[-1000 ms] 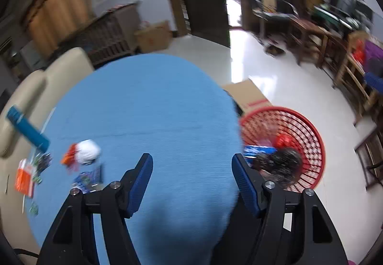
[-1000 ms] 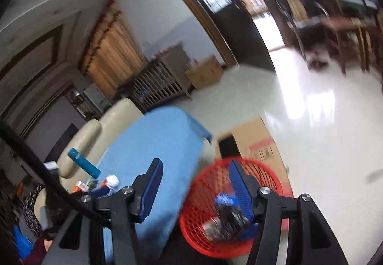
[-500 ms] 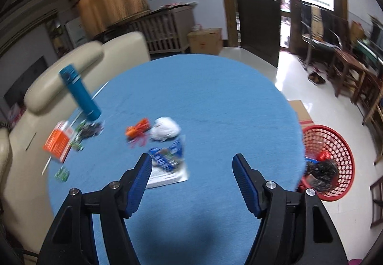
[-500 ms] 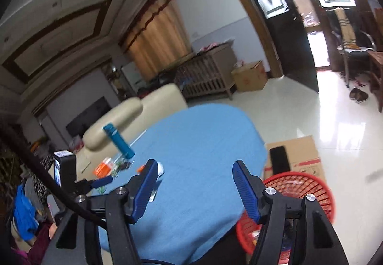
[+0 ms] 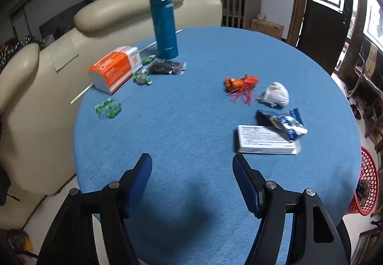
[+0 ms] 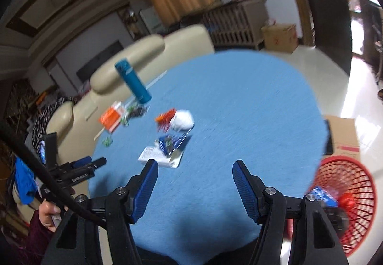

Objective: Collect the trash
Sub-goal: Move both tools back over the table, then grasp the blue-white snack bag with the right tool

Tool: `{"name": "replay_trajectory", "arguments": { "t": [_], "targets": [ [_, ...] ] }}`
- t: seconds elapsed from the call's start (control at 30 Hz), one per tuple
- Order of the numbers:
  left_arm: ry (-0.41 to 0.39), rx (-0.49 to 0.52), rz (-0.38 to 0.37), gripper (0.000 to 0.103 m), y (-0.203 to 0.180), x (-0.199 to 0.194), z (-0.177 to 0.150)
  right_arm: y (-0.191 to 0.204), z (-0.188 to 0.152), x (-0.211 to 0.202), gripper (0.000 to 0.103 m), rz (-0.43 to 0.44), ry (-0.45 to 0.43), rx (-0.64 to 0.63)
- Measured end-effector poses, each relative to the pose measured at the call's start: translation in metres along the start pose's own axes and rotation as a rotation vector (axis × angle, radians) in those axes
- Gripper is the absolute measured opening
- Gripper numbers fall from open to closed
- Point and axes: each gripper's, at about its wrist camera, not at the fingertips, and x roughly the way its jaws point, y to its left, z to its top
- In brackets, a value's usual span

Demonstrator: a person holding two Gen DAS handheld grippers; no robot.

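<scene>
Left gripper: jaws spread wide, nothing between them, held above the near part of the round blue table. Right gripper: likewise spread and empty, over the near table edge.

Nearest trash, just beyond the left gripper and to its right: a flat white printed box with a crumpled blue wrapper lying partly on it. Next out: a white crumpled wad, and beside it an orange frilly scrap. Further left: green candy wrappers, then an orange-and-white carton and a dark packet at the foot of the upright teal flask. Cream sofa behind the table.

Red mesh basket stands on the floor to the right of the table; it already holds some items, one blue, one red.

Progress, judged: part done. Basket has contents, yet several pieces remain on the cloth; the box/wrapper pair looks like the closest candidate.

Unclear: right wrist view is motion-blurred, so basket contents cannot be identified. Basket is cut off at the left view's edge. Whether carton and flask count as trash cannot be told
</scene>
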Motion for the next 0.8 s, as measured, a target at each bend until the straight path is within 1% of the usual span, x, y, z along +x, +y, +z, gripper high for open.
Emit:
{"name": "replay_trajectory", "arguments": {
  "t": [0.13, 0.23, 0.3, 0.4, 0.5, 0.63, 0.67, 0.8],
  "targets": [
    [0.02, -0.005, -0.022, 0.07, 0.006, 0.014, -0.002, 0.013, 0.004, 0.052, 0.068, 0.036, 0.106, -0.011],
    [0.032, 0.006, -0.043, 0.07, 0.004, 0.02, -0.005, 0.018, 0.01, 0.091, 0.068, 0.076, 0.173, 0.022],
    [0.032, 0.016, -0.05, 0.07, 0.004, 0.022, -0.006, 0.019, 0.015, 0.114, 0.068, 0.086, 0.213, 0.053],
    [0.039, 0.01, -0.051, 0.07, 0.008, 0.025, -0.006, 0.026, 0.021, 0.141, 0.068, 0.065, 0.238, 0.067],
    [0.05, -0.01, -0.048, 0.07, 0.015, 0.03, -0.006, 0.039, 0.027, 0.163, 0.068, 0.018, 0.25, 0.016],
    [0.057, -0.024, -0.046, 0.07, 0.022, 0.032, -0.007, 0.054, 0.029, 0.192, 0.068, -0.018, 0.3, -0.019],
    [0.058, -0.026, -0.046, 0.07, 0.023, 0.032, -0.007, 0.059, 0.029, 0.2, 0.068, -0.04, 0.308, -0.033],
    [0.056, -0.026, -0.05, 0.071, 0.026, 0.033, -0.007, 0.074, 0.029, 0.219, 0.069, -0.097, 0.312, -0.074]
  ]
}}
